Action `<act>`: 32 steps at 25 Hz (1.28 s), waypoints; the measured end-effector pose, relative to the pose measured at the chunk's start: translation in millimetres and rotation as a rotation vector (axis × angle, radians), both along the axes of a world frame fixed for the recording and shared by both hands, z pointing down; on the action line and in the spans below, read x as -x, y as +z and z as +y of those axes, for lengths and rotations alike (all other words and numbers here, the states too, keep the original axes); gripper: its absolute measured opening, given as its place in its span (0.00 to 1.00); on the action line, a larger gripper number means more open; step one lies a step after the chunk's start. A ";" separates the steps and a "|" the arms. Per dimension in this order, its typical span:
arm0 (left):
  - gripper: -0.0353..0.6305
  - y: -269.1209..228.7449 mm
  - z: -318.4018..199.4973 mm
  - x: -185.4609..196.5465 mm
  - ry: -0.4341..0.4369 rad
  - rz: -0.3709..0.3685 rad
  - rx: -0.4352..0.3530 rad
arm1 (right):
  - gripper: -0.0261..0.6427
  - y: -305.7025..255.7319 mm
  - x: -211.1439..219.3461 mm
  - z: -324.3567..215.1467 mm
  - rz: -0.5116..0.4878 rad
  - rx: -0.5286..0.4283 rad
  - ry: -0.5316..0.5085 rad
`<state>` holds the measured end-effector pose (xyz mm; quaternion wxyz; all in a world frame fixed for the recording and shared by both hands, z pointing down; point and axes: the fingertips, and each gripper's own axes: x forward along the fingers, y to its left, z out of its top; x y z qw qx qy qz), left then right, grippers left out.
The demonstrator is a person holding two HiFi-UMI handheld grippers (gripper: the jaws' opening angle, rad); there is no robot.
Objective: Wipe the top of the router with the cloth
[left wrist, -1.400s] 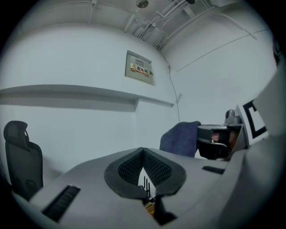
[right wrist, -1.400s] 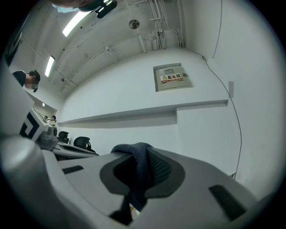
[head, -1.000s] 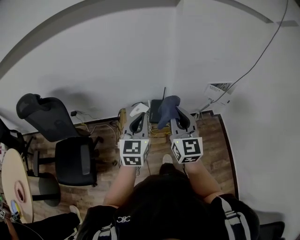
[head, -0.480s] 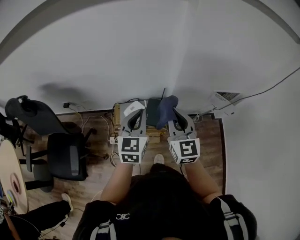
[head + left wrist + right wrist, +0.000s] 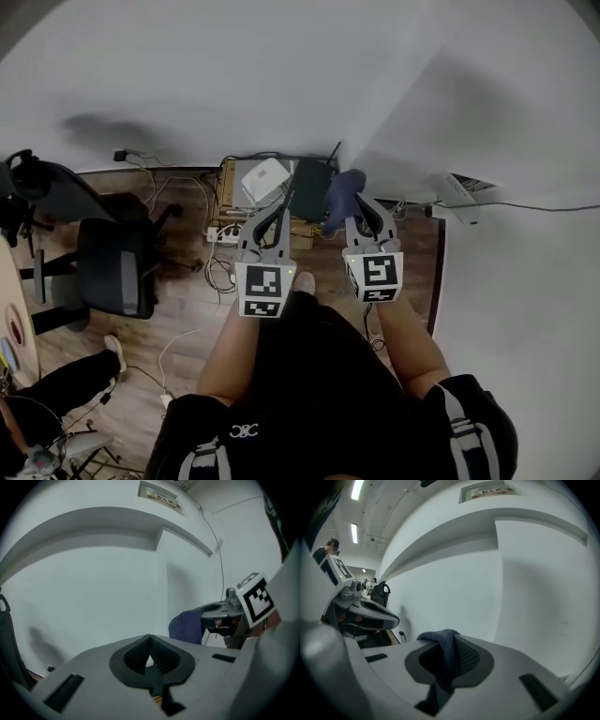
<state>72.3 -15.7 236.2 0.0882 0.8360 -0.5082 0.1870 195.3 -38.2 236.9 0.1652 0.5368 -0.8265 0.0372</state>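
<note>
Since a moment ago the white box (image 5: 264,178) has come clear of the left hand-held gripper (image 5: 278,214) and now lies just ahead of its tips. More of the low wooden bench (image 5: 228,184) shows around it.

The right hand-held gripper (image 5: 362,206) is clamped on the dark blue cloth (image 5: 342,192), which bunches up past its tips. The black router (image 5: 312,176) sits between the two hand-held grippers' lines, ahead of the right one and a little to its left. The cloth overlaps the router's right edge from above, though I cannot tell whether it touches. The left hand-held gripper's jaws are drawn nearly together with only a sliver of light between the pads, and nothing is in them.

The wall (image 5: 281,75) rises straight behind the bench, so there is no room beyond the router. A corner of the wall juts in to the right of the right hand-held gripper. Well off to the left of the left one stands an office chair (image 5: 111,278), with open wooden floor (image 5: 178,319) between. A power strip (image 5: 223,234) and loose cables lie just left of its tips.

Only the head view shows the router and the bench. Both gripper views point high and take in mostly bare wall. The left gripper view catches the cloth and the other tool's marker cube off to its right. The right gripper view alone shows the fabric pinched between the ribbed pads, and ceiling lights up to its left.
</note>
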 end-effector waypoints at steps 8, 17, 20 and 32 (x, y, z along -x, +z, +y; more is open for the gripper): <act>0.04 73.9 -27.2 9.8 -0.023 0.029 0.084 | 0.06 62.9 21.2 -22.5 0.125 0.112 -0.102; 0.04 188.9 -49.1 45.7 -0.134 0.126 0.209 | 0.06 142.3 36.3 -66.1 0.196 0.205 -0.131; 0.04 230.3 -48.3 49.7 -0.144 0.140 0.251 | 0.06 177.2 40.2 -81.3 0.235 0.275 -0.162; 0.04 383.7 -57.5 63.1 -0.205 0.164 0.395 | 0.06 324.5 82.6 -107.9 0.462 0.586 -0.530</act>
